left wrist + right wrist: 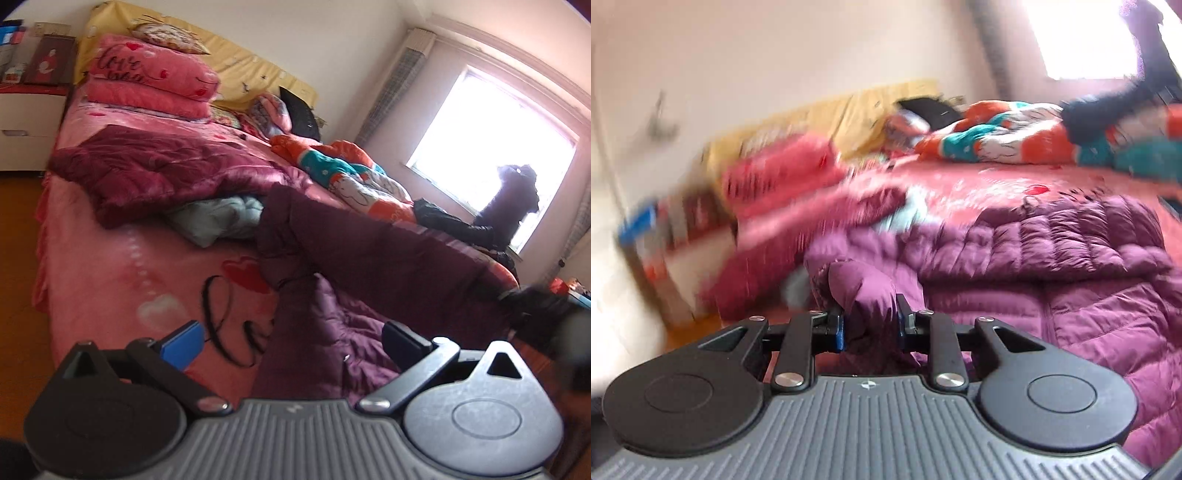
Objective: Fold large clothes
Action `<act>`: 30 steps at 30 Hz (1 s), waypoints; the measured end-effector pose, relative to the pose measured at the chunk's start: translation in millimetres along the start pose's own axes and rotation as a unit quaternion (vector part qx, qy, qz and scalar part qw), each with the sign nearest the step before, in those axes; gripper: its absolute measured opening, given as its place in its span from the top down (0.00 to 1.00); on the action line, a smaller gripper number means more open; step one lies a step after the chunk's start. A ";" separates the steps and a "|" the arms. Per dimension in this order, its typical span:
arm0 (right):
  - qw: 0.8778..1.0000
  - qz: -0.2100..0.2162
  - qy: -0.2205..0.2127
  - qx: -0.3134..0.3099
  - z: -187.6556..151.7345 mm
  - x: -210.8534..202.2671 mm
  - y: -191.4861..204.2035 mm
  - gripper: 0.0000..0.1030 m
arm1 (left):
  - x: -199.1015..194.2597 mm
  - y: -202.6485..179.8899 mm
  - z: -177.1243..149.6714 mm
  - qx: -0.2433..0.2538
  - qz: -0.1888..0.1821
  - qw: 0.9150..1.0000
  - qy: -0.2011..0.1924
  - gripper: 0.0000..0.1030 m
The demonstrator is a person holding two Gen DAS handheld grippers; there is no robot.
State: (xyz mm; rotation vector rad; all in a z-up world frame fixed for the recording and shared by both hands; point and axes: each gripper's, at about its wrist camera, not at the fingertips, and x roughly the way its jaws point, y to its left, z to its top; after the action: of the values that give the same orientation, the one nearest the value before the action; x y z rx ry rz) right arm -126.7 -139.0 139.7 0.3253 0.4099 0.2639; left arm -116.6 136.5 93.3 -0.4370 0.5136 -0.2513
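R gripper clamped on a sleeve of the purple down jacket; L gripper spread wide, holding nothing.

Jacket lies crumpled across the near part of the pink bed, beside a maroon quilt. R view is blurred w/ motion. To fold well: carry the sleeve across the body w/o dragging the whole coat, pin the hem w/ the L gripper, keep the puffy fabric flat, let go only once edges line up.
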 end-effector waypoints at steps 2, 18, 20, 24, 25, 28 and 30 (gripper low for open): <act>0.997 0.010 -0.023 0.069 17.3 -14.2 -26.1 0.72 | 13.3 -11.0 4.3 0.010 -0.006 1.000 0.002 0.01; 0.931 -0.142 -0.077 0.329 -16.7 -67.8 -235.6 0.70 | 155.0 -78.0 1.0 0.058 -0.056 0.994 0.071 0.01; 0.929 -0.141 -0.071 0.334 -26.2 -64.0 -245.2 0.64 | 171.7 -73.9 -7.9 0.053 -0.057 0.994 0.080 0.01; 0.928 -0.136 -0.068 0.341 -37.6 -62.5 -254.6 0.22 | 193.0 -63.5 -24.5 0.046 -0.062 0.992 0.102 0.01; 0.928 -0.134 -0.071 0.341 -38.9 -63.4 -256.3 0.13 | 194.8 -62.4 -27.4 0.049 -0.066 0.991 0.101 0.01; 0.932 -0.122 -0.072 0.335 -41.8 -63.7 -254.3 0.01 | 198.5 -57.3 -30.9 0.038 -0.078 0.992 0.093 0.01; 0.935 -0.110 -0.067 0.330 -41.7 -61.8 -249.8 0.00 | 202.8 -55.7 -32.9 0.032 -0.082 0.992 0.090 0.01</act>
State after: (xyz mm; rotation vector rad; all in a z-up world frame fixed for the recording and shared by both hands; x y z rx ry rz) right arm -153.2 -376.3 35.0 0.9450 0.3880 -0.1282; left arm 30.5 8.0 8.6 -0.3963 0.6461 -0.4673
